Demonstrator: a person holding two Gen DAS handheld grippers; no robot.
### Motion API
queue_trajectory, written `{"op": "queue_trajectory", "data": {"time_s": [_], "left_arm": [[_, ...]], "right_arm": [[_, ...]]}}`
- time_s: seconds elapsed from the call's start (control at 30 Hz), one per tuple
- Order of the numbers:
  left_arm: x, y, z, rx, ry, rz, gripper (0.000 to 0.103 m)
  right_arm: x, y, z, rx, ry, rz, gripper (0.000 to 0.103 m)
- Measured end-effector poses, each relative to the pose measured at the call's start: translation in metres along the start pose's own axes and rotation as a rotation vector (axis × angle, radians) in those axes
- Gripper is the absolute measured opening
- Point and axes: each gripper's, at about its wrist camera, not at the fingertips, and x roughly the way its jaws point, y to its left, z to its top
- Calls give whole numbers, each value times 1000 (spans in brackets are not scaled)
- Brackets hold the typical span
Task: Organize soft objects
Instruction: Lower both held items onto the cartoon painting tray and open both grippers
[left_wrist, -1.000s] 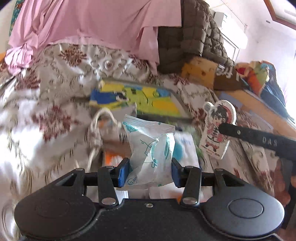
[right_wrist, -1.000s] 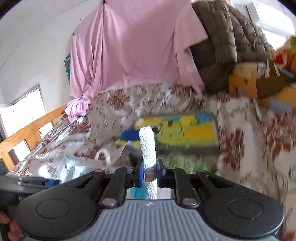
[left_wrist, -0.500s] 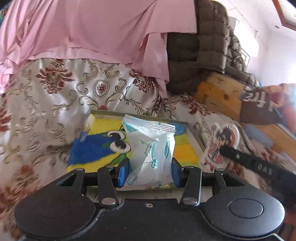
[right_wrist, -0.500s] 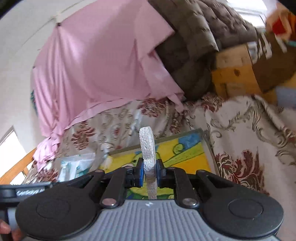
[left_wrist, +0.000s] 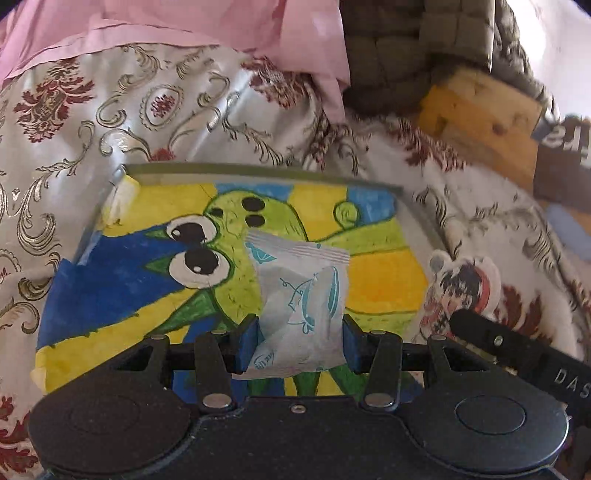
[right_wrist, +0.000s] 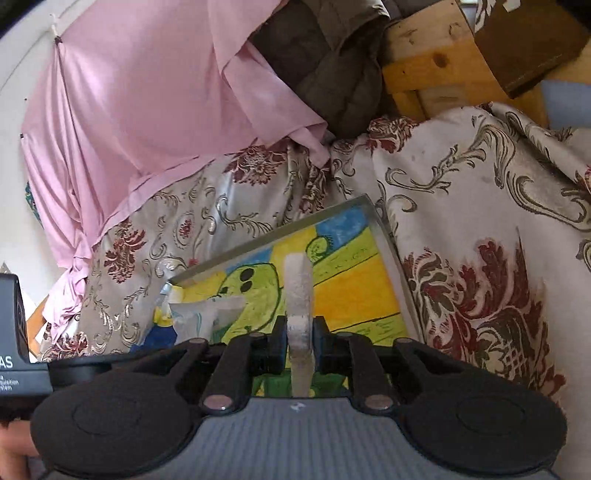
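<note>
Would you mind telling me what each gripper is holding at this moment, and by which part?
The left gripper pinches a white and teal plastic packet by its lower sides. The right gripper clamps a flat white textured pad edge-on, near its lower middle.

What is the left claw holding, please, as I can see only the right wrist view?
Observer: The left claw is shut on a crinkled white plastic packet with teal print.
Operator: Thank you. Where is that packet relative to the tray?
Observer: It shows against the middle of the shallow tray painted yellow, green and blue, just right of the painted creature's big eyes. I cannot tell whether it touches the tray.
Operator: Is anything lying past the tray's right edge?
Observer: Yes, a flat cartoon-figure cut-out with dark hair lies on the floral bedspread, close beside that edge.
</note>
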Motion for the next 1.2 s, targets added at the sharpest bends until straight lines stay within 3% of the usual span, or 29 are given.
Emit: {"op": "queue_trajectory", "data": {"time_s": [0.17, 0.4, 0.53, 0.67, 0.93, 1.2], "left_arm": [[7, -4, -3, 4, 46, 15, 50], [5, -5, -7, -5, 71, 22, 56], [-7, -4, -5, -24, 56, 24, 70], [-27, -3, -2, -47, 24, 35, 76], [-105, -3, -4, -65, -176, 66, 94], [-200, -12, -25, -64, -394, 58, 102]], "right_arm": [[0, 3, 3, -20, 16, -25, 26], [-6, -4, 7, 4, 21, -46, 56], [-19, -4, 13, 12, -1, -41, 70], [-42, 3, 20, -7, -54, -32, 82], [-109, 28, 26, -100, -207, -21, 100], [-175, 57, 10, -182, -346, -17, 103]]}}
